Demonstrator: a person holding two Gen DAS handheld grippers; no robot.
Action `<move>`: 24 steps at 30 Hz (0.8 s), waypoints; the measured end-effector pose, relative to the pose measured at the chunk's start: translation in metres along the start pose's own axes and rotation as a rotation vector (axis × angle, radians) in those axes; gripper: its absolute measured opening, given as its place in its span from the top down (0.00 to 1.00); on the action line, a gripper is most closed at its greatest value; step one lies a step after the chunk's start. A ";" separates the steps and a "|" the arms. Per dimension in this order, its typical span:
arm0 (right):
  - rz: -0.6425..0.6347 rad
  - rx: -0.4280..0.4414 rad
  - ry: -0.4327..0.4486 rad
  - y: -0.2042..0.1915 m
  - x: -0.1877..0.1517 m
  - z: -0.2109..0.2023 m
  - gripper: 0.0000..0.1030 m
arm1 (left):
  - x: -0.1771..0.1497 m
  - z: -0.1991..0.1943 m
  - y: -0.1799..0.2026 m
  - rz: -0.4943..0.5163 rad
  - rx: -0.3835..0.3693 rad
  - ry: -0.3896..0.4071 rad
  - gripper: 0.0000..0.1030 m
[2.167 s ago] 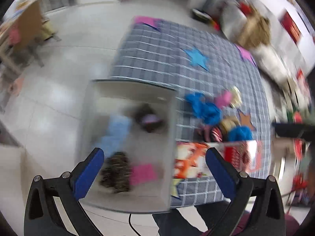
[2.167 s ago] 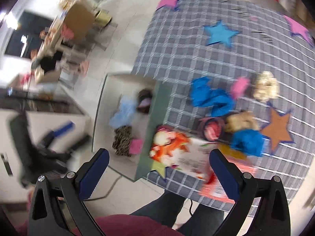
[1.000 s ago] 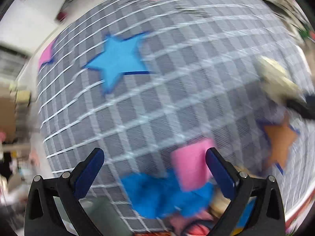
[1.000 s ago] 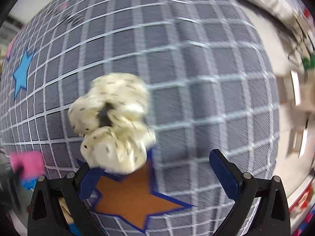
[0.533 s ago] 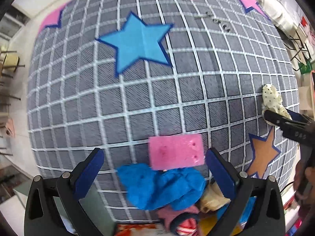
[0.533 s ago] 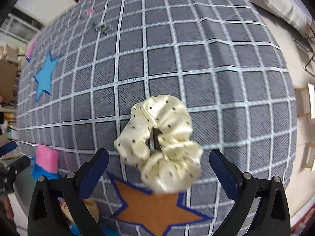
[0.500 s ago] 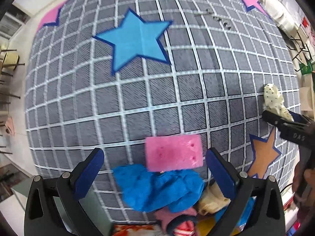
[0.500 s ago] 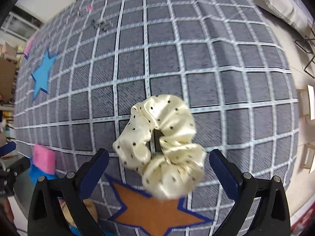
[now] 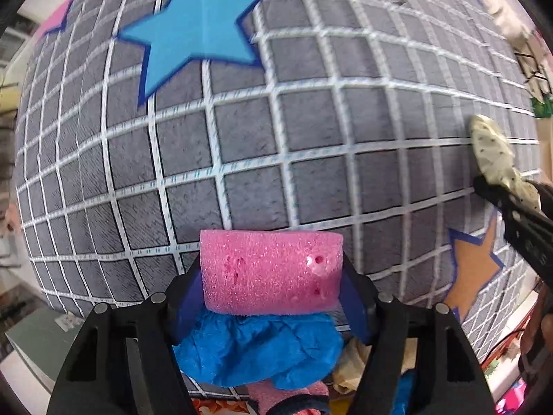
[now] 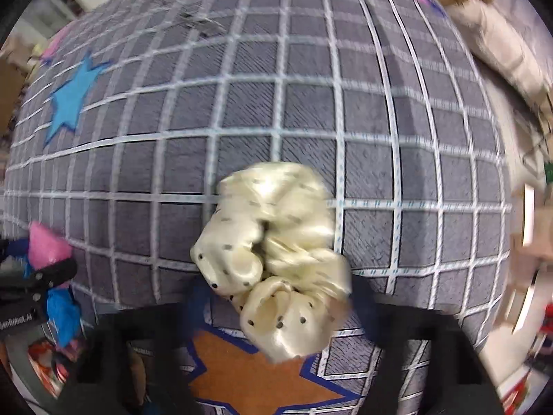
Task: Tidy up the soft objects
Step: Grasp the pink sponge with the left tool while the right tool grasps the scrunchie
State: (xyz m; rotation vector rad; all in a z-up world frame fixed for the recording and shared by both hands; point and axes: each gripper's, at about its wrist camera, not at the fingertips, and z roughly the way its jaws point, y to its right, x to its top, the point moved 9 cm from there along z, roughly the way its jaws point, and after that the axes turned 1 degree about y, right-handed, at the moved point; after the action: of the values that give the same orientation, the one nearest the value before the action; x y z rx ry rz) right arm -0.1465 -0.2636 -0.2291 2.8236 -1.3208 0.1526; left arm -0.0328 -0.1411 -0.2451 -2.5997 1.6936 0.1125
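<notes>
My left gripper [image 9: 271, 276] is shut on a pink foam block [image 9: 271, 271], its blue pads pressing both ends, just above the grey checked tablecloth [image 9: 311, 121]. A crumpled blue cloth [image 9: 259, 349] lies right under it. My right gripper [image 10: 276, 297] is shut on a cream dotted satin scrunchie [image 10: 273, 256] over the cloth near an orange star [image 10: 259, 373]. The scrunchie also shows in the left wrist view [image 9: 494, 155], and the pink block in the right wrist view [image 10: 45, 245].
A blue paper star [image 9: 197, 31] lies farther back on the table. More soft items, pink, tan and blue, pile up near the front edge [image 9: 287, 397]. A grey bin's corner [image 9: 38, 339] shows at lower left. Clutter lies beyond the right table edge.
Both grippers were open and have closed: the left on the pink foam block, the right on the scrunchie. Both moved in closer to their objects.
</notes>
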 end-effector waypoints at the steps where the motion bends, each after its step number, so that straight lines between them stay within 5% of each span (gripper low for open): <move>1: -0.005 0.029 -0.005 -0.006 -0.001 -0.001 0.81 | 0.004 -0.010 0.005 0.003 -0.002 0.024 0.29; 6: 0.054 0.134 0.041 -0.003 -0.008 -0.029 0.81 | -0.002 -0.065 0.023 0.050 0.001 0.173 0.29; 13: 0.095 0.206 0.060 0.000 -0.054 -0.081 0.80 | -0.055 -0.132 0.026 0.127 -0.007 0.289 0.29; 24: 0.083 0.240 0.010 -0.016 -0.197 -0.131 0.80 | -0.179 -0.154 -0.004 0.154 -0.027 0.285 0.29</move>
State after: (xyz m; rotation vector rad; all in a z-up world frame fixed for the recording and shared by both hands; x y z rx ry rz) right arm -0.2703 -0.0949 -0.1178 2.9543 -1.5138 0.3493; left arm -0.0948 0.0125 -0.0776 -2.6037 1.9924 -0.2451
